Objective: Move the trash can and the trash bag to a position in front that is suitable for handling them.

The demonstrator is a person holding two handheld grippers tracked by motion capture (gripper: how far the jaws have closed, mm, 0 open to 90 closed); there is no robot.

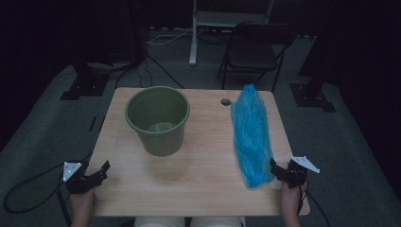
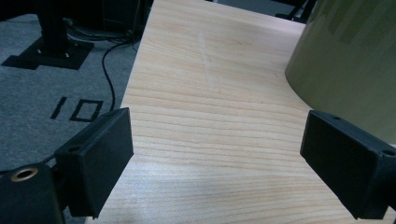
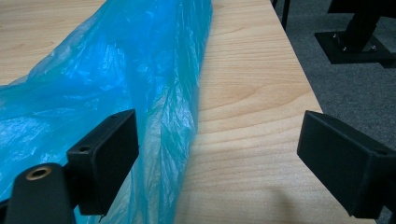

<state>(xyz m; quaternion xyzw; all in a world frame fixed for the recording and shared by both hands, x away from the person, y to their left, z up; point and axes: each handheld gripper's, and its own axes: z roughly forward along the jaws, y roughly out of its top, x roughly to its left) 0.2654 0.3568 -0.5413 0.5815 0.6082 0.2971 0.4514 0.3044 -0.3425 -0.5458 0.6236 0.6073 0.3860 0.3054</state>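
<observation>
A green plastic bucket point(image 1: 158, 118) stands upright on the wooden table point(image 1: 203, 165), left of centre. A long crumpled blue plastic bag point(image 1: 250, 132) lies along the table's right side. My left gripper point(image 1: 97, 174) hovers at the near left corner, open, with only bare wood between its jaws; the bucket's wall point(image 2: 350, 60) rises ahead on the right in the left gripper view. My right gripper point(image 1: 279, 171) is open at the bag's near end. In the right gripper view the bag point(image 3: 116, 84) passes its left jaw, and bare table point(image 3: 247, 116) lies between the jaws.
A small dark hole point(image 1: 226, 101) marks the table's far edge. A folding chair point(image 1: 255, 52) and a white stand point(image 1: 194, 33) are on the grey carpet behind. Black stand bases point(image 1: 82, 85) and cables point(image 1: 151, 61) lie on the floor.
</observation>
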